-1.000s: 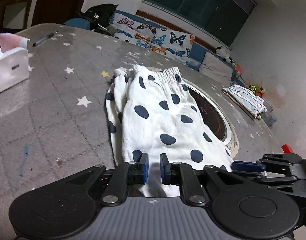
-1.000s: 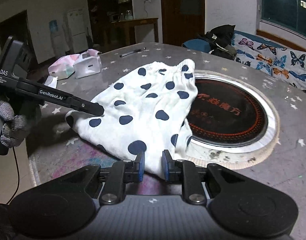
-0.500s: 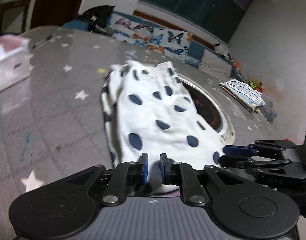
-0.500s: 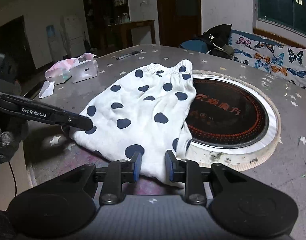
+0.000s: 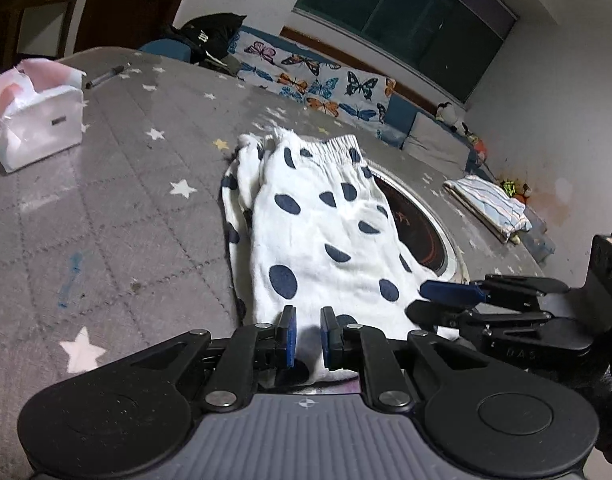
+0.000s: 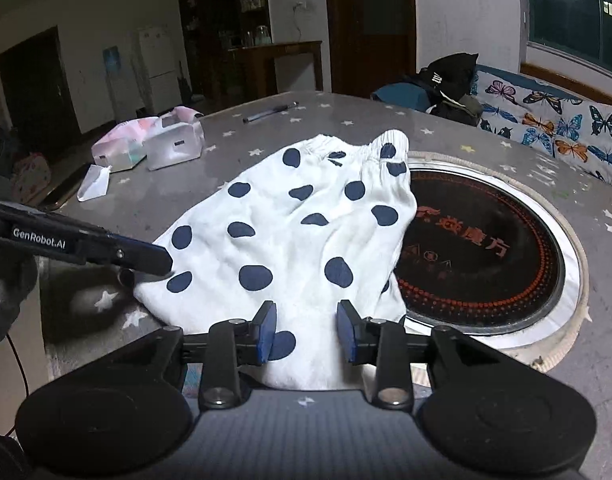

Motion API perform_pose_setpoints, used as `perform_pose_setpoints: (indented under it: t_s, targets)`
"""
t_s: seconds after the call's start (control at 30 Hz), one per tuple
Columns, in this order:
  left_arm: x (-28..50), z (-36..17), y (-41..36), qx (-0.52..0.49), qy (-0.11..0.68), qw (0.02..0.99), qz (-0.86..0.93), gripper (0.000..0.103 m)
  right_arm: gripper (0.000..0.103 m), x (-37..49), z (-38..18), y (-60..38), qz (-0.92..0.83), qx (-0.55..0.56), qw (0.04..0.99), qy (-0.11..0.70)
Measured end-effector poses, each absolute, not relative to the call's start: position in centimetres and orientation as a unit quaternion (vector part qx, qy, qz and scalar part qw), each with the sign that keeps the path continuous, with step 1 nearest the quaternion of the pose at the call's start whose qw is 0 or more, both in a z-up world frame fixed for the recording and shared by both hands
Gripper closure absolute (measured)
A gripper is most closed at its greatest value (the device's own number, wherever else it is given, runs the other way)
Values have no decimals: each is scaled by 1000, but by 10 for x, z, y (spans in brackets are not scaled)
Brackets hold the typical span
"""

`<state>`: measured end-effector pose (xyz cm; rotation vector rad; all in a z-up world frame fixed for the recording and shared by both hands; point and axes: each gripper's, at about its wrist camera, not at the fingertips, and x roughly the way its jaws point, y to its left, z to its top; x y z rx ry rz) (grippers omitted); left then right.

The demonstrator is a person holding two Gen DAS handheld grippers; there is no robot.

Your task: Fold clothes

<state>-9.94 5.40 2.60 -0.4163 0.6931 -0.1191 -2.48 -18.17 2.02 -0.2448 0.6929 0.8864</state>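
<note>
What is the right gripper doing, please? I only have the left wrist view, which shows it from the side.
Observer: The right gripper is open, with its fingers apart on either side of the polka-dot shorts' near edge.
Operator: Thanks. Where does my left gripper sit on them?
Observer: The left gripper is at the shorts' near left corner.
Operator: Is anything beside the white tissue pack?
Observer: Yes, a pastel pack sits beside the white tissue pack, with a white scrap in front.
</note>
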Motion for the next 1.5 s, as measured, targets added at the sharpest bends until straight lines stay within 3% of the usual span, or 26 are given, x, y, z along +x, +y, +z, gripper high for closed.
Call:
perform_pose_setpoints:
  t_s: [0.03,0.1,0.33,0.53,0.67,0.8,1.5]
  targets:
    - [-101,27,55,-201,334,919,-52,87,66,-26,21,-182,420,-117,839,325]
    - [-103,30,56,-196,327,924,-33,67,63,-27,21,-183,421,-122,837,327]
    - [-105,24,62,-205,340,918,-11,59,63,-29,22,-183,420,-125,838,325]
    - [-103,19,59,-215,348,912,-24,64,62,-32,24,-184,419,-131,839,322]
    - [-102,17,58,-216,354,909,-31,82,62,-32,26,-186,417,-131,841,320]
    - [-102,16,60,-224,357,906,-36,89,62,-30,26,-190,412,-120,844,322]
    - [-102,17,69,-233,361,902,-40,94,57,-51,29,-182,429,-169,831,311]
